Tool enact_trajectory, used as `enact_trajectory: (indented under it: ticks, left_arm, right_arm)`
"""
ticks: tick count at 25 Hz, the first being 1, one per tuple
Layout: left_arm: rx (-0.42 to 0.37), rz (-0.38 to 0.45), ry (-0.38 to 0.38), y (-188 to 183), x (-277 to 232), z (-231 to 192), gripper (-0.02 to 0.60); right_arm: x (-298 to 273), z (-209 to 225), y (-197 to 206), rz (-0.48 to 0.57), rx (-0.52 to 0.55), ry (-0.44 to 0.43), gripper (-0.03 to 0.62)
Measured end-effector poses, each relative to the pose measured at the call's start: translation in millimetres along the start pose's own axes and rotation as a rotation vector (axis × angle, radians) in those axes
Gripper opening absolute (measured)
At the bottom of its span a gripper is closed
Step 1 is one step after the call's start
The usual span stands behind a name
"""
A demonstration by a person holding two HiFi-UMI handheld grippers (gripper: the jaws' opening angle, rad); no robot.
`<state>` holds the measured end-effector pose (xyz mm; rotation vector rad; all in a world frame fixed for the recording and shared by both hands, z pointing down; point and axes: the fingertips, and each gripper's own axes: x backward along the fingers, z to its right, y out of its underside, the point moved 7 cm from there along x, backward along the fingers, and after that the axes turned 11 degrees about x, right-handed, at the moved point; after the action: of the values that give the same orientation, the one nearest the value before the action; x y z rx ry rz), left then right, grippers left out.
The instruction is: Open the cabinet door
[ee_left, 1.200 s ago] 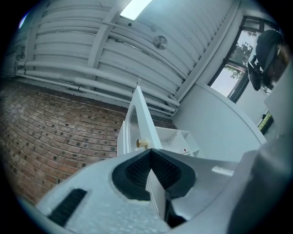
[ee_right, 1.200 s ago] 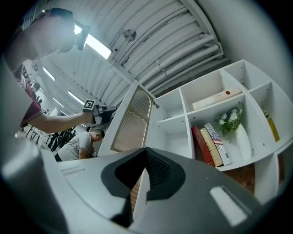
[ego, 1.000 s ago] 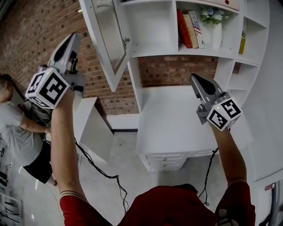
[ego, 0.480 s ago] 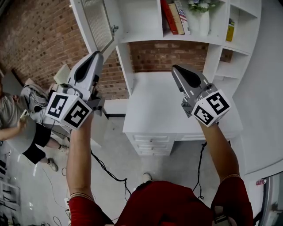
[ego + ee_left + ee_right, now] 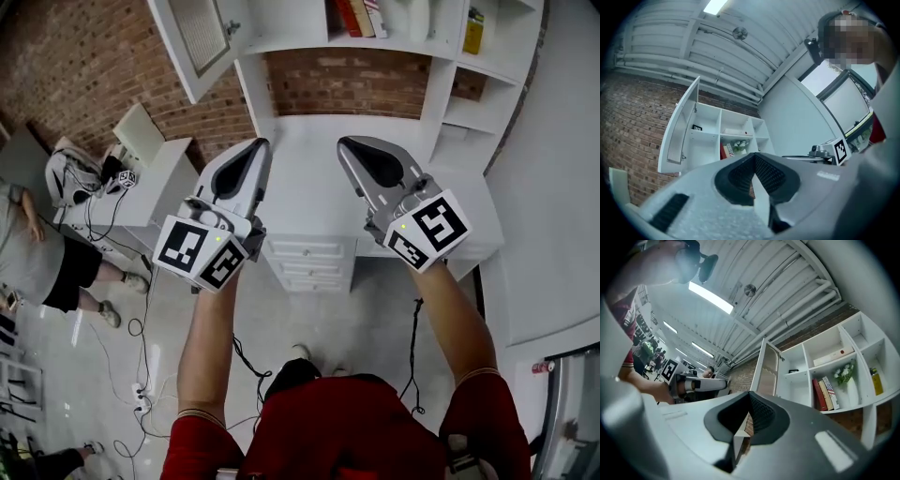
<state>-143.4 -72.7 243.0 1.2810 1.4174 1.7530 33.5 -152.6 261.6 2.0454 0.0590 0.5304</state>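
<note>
Door (image 5: pixel 202 37) hung open, up-left of both grippers.
Left gripper (image 5: pixel 255 150) lay nearer than right gripper (image 5: pixel 349 148); both sets of jaws were together, holding nothing.

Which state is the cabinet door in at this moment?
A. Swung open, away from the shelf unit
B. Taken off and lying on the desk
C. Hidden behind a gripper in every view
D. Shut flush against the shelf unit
A: the cabinet door stands swung out to the left of the shelf unit, which leaves the compartment behind it exposed.
</note>
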Motion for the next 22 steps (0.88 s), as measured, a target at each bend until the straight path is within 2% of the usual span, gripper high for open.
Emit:
enact_trajectory:
  ticks: [4, 8, 12, 22]
  left_arm:
    - [-0.029, -0.029, 0.014, 19.6, 9.8, 21.7, 0.006]
    - [0.009, -0.04, 0.046, 34.3, 21.1, 30.0, 0.006]
    - [0.043, -0.056, 0.057, 45.5, 32.8, 24.3, 0.006]
    - [0.028, -0.079, 0.059, 66.0, 50.9, 3.3, 0.006]
  right_arm:
    - [17.5, -19.5, 0.4, -0.004, -0.007, 0.024, 0.012]
    - [30.5, -33.8, 2.4, -0.018, -0.02, 0.07, 0.012]
    - [35.0, -46.5, 10.9, -0.044, -0.027, 0.108, 0.012]
    - [26.2, -69.4, 36.0, -0.101, -0.027, 0.135, 0.012]
